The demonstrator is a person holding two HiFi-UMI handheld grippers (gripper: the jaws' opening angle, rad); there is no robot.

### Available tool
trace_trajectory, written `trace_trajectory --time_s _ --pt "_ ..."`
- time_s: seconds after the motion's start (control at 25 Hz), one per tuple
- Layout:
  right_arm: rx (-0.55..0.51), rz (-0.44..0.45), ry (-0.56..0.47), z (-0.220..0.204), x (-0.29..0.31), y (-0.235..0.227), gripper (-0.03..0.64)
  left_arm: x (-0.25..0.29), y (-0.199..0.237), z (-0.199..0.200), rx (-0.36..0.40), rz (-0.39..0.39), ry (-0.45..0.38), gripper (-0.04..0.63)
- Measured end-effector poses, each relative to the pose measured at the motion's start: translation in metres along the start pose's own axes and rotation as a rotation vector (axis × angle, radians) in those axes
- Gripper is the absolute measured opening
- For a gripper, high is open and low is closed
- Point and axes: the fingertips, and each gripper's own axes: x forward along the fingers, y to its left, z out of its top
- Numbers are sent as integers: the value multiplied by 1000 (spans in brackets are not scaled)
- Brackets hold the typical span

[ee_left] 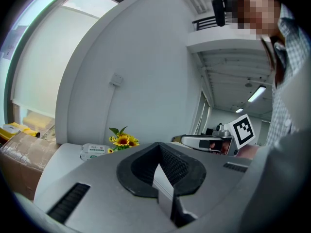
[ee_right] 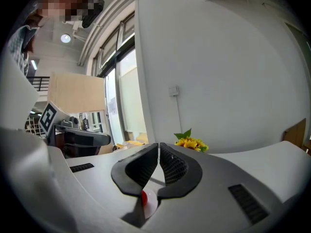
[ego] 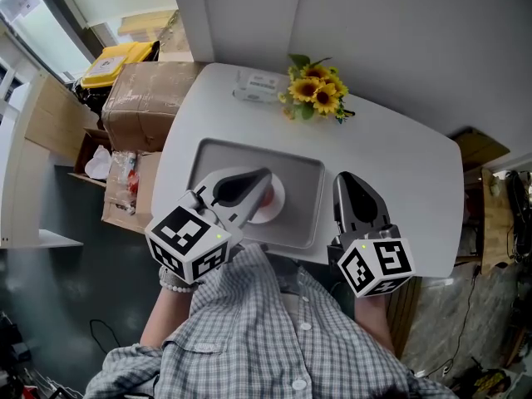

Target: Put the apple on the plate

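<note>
L claw [ego: 266, 178] pressed together, pinching nothing | R claw [ego: 344, 179] same, empty | apple [ego: 266, 198] sitting on plate [ego: 275, 211] in tray [ego: 309, 173], right under L claw tip, well left of R claw | I'm judging L nearer, job prob done

- Tabletop [ego: 407, 165], right half: bare and open from the near edge to the wall [ego: 391, 32].
- Far edge: sunflowers [ego: 316, 91] with a white packet [ego: 258, 85] just beside them, both close to the wall. An open strip runs between these and the tray [ego: 303, 177].
- Tray: low rim all round, right part bare. It carries the plate [ego: 276, 210] with the apple [ego: 265, 196].
- Above the plate: left gripper [ego: 264, 177], fingers together, covering its left side. The way in from the right is open.
- Right of the tray: right gripper [ego: 343, 177], fingers together, over bare tabletop.
- Left of the tabletop: cardboard boxes [ego: 145, 98] on the floor, just beside the edge.
</note>
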Motion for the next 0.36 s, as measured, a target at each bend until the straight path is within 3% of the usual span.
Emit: trace_trajectory --time_s 0.36 --pt "-3 1 14 -3 -1 1 30 -2 -1 -2 -1 1 4 9"
